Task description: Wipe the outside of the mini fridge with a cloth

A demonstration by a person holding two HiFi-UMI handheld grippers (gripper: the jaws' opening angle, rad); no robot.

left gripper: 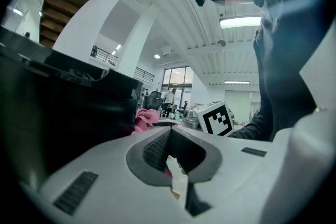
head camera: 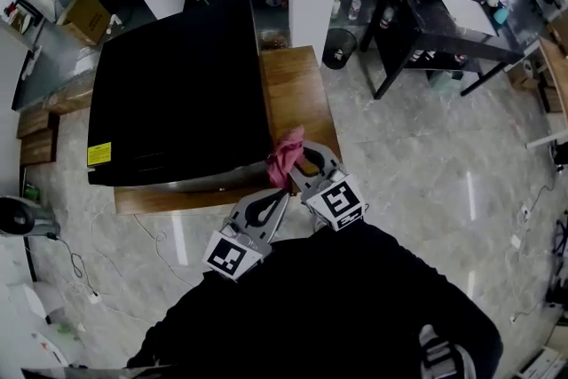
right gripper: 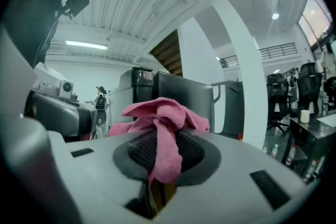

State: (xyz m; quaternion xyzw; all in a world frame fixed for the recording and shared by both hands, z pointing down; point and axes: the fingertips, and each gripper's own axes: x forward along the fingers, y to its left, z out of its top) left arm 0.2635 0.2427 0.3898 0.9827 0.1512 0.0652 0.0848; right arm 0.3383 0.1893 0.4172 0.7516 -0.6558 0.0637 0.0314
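Mini fridge (head camera: 177, 93), black, on wooden table (head camera: 297, 93), pink cloth (head camera: 286, 157) at its near corner, clamped in your right gripper (head camera: 300, 164), your left gripper (head camera: 280, 193) closed, empty, just beside

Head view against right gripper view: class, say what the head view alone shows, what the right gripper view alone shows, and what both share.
Only the head view shows the black box-shaped mini fridge from above, its yellow label, the wooden table under it and the left gripper. Only the right gripper view shows the ribbed black pads pinching the crumpled pink cloth close up. Both show that cloth held in the right gripper.
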